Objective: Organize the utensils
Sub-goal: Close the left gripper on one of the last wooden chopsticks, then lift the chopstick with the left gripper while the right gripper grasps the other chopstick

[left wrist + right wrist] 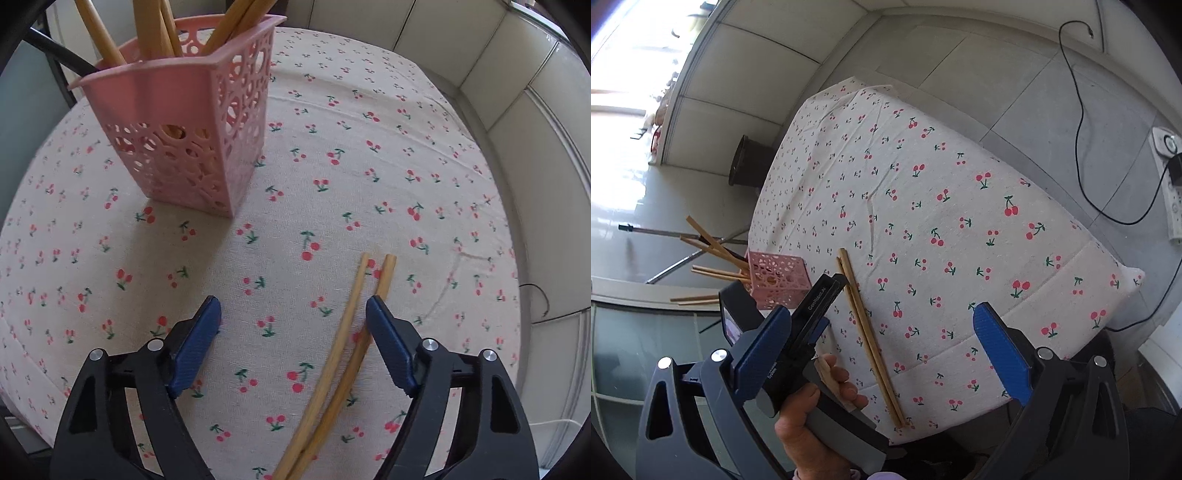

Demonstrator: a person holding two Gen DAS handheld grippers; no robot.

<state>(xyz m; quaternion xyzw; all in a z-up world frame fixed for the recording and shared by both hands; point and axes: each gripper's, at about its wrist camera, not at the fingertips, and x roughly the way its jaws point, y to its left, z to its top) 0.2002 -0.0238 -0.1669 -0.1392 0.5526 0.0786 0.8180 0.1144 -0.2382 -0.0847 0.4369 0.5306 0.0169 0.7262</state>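
A pair of wooden chopsticks (334,365) lies on the cherry-print tablecloth (332,166), side by side. My left gripper (293,314) is open and low over the cloth; the chopsticks run between its fingers, close to the right pad (391,350). A pink perforated basket (184,136) stands at the far left and holds several wooden utensils (155,29). In the right wrist view the chopsticks (871,339) lie near the table's front edge, the left gripper (820,295) is over their far end, and the basket (777,280) is behind it. My right gripper (882,325) is open and empty, held off the table.
The table's edge (960,413) is close to the chopsticks' near end. A black cable (1082,122) and a power strip (1171,184) lie on the tiled floor beyond. White tiled wall (535,147) borders the table on the right.
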